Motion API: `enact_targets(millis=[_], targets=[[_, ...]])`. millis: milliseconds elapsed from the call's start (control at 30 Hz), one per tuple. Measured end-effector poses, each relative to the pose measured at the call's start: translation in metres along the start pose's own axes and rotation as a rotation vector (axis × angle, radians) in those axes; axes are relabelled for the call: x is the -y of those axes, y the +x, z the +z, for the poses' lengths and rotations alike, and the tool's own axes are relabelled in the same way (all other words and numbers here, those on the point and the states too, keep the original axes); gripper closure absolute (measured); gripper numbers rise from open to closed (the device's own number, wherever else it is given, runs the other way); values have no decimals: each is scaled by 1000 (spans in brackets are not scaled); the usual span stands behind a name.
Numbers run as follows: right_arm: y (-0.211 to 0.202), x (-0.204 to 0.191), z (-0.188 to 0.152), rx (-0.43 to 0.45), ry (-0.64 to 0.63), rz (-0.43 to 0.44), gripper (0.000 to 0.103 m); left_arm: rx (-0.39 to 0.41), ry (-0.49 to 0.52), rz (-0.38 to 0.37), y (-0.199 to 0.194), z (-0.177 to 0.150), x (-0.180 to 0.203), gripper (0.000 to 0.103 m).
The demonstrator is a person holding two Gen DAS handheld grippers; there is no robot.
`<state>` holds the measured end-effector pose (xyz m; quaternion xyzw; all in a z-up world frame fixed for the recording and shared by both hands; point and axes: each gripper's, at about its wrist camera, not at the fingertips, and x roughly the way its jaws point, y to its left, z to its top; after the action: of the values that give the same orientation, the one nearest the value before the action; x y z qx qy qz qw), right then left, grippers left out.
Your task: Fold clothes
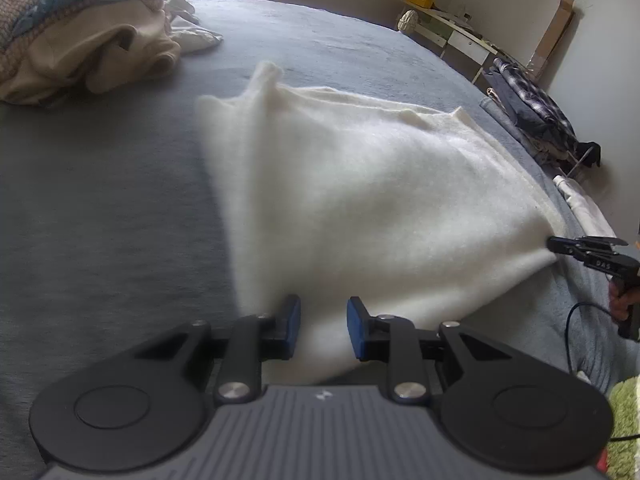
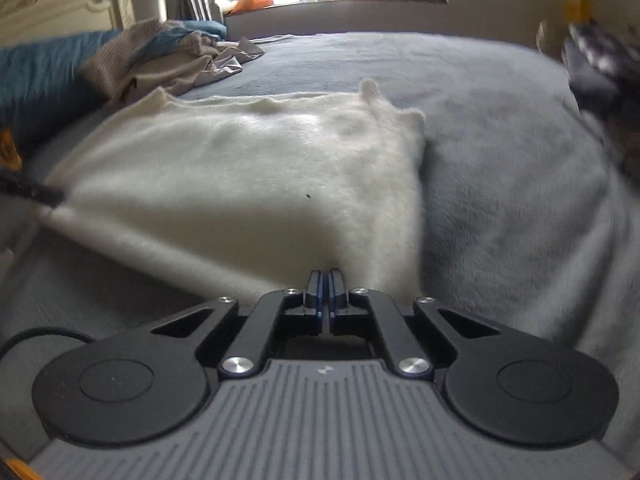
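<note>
From my right wrist view the dark clothes pile point(image 2: 600, 68) at the right edge is smeared and cut off — I can't make it out. The other gripper point(image 2: 28, 192) is only a blur at the left.

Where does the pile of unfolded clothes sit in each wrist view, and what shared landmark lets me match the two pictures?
Left wrist: pile of unfolded clothes in the upper left corner, on the grey bedspread.
Right wrist: the same pile at upper left, beyond the far edge of the white garment.
Shared landmark: the white garment, spread mid-frame in both views.
</note>
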<state>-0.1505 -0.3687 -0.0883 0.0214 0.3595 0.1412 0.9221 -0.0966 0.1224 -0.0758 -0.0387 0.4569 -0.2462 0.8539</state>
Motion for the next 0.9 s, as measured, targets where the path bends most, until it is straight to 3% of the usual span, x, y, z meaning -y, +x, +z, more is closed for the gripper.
enact_targets(millis=[100, 200, 333, 400, 533, 667, 800, 900], targets=[[-5, 7, 0, -16, 41, 19, 103, -3, 4, 6, -7, 0, -3, 75], [-16, 26, -3, -10, 170, 29, 103, 3, -10, 11, -12, 0, -4, 70], [-36, 58, -6, 48, 384, -35, 96, 26, 16, 16, -24, 2, 7, 58], [-44, 62, -2, 94, 412, -49, 96, 39, 54, 9, -30, 7, 17, 55], [-36, 30, 27, 122, 297, -16, 96, 82, 100, -25, -29, 22, 37, 48], [-1, -36, 59, 100, 46, 50, 96, 99, 120, -40, 5, 42, 58, 47], [40, -114, 68, 72, -332, -5, 96, 106, 180, 9, 43, 51, 80, 47], [59, -134, 67, 71, -420, 38, 98, 101, 237, 51, 61, 50, 85, 47]])
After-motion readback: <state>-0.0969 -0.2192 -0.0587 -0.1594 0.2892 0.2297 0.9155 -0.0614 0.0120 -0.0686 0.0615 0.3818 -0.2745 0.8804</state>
